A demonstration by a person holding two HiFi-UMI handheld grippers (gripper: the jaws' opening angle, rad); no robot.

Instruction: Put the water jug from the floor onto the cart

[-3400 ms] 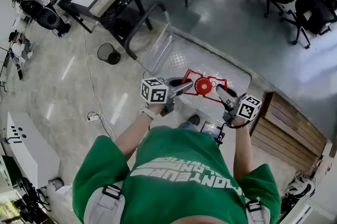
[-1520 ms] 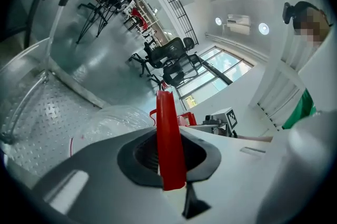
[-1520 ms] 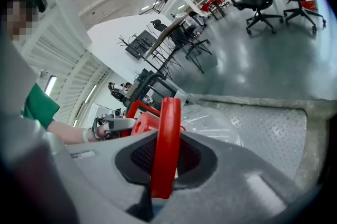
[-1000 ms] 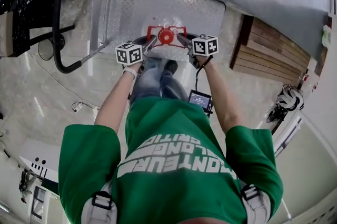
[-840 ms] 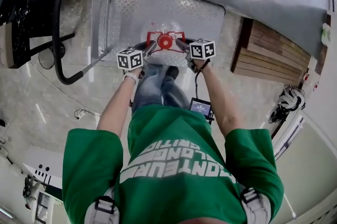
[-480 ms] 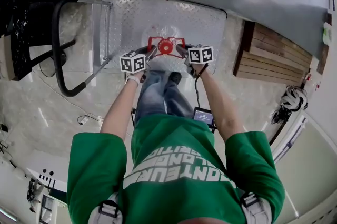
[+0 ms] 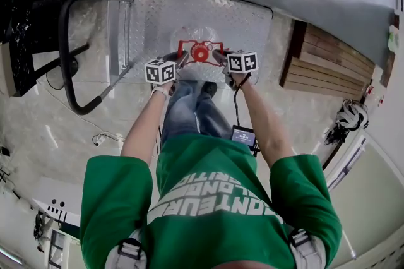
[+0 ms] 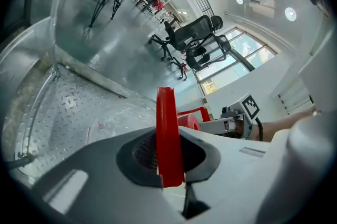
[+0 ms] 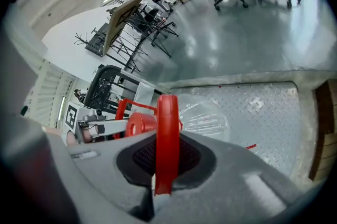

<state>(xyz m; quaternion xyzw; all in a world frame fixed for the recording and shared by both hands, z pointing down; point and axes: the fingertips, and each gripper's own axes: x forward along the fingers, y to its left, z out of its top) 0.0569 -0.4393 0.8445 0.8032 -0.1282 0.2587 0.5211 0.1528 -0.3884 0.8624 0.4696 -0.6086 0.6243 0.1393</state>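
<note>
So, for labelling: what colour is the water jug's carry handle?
Red; the handle shows best in the right gripper view.

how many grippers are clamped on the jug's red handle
2. In the head view the left gripper grips the red handle at its left end, the right gripper at its right end. None hidden.

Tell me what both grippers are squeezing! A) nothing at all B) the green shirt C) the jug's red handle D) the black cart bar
C: the left gripper and the right gripper each have their jaws shut on a strip of the red handle of the clear water jug.
</note>
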